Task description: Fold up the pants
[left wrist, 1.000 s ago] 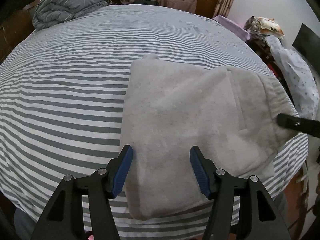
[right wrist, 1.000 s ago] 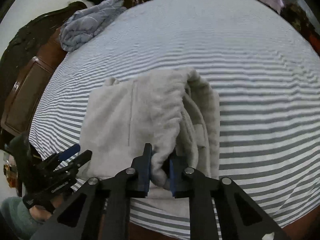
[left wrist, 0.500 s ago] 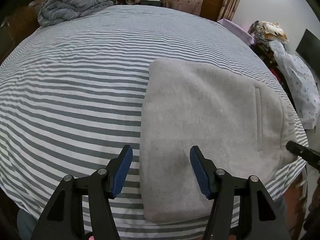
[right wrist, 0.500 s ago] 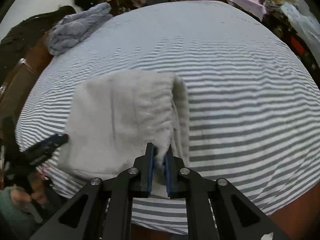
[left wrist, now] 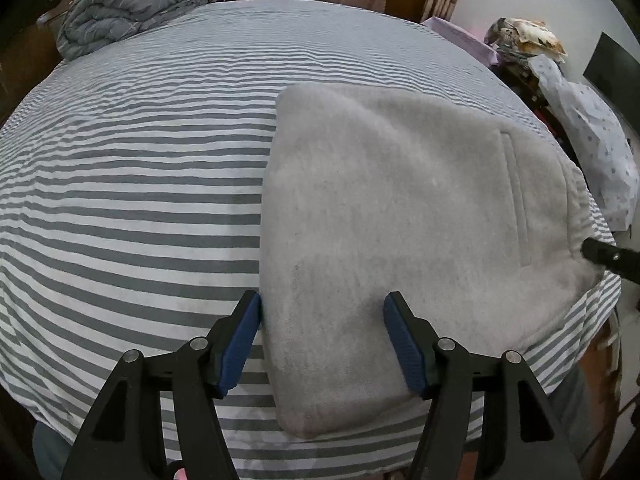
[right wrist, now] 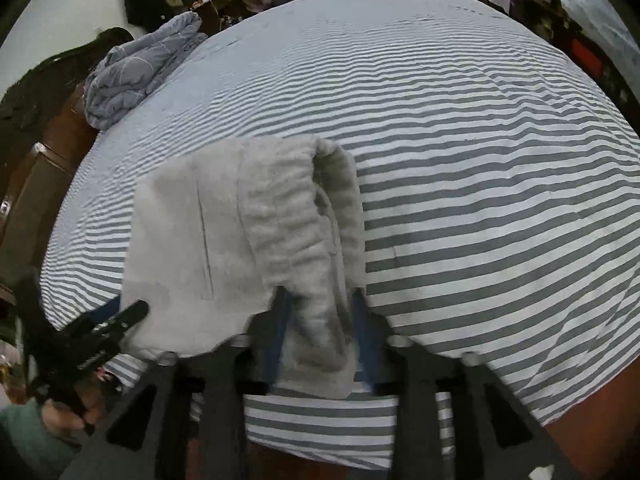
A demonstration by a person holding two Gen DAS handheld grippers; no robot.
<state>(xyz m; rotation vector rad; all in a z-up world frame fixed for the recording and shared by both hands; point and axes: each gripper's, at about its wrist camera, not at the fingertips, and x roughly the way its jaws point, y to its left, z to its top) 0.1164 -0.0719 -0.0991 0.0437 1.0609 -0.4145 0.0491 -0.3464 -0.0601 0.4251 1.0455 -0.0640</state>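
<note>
— Pants (left wrist: 400, 216) lie folded flat on our bed (left wrist: 140, 160), between our left gripper (left wrist: 322, 344)'s wide jaws, untouched.

— Only our right gripper (right wrist: 320, 332)'s view shows the ribbed waistband between its parted jaws, unclamped.

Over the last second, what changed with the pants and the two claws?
The right claw, shut on the waistband a second ago, has opened and let it go. The pants went from a lifted, bunched flap to lying folded flat on the striped bed. The left claw stayed open over the near edge.
</note>
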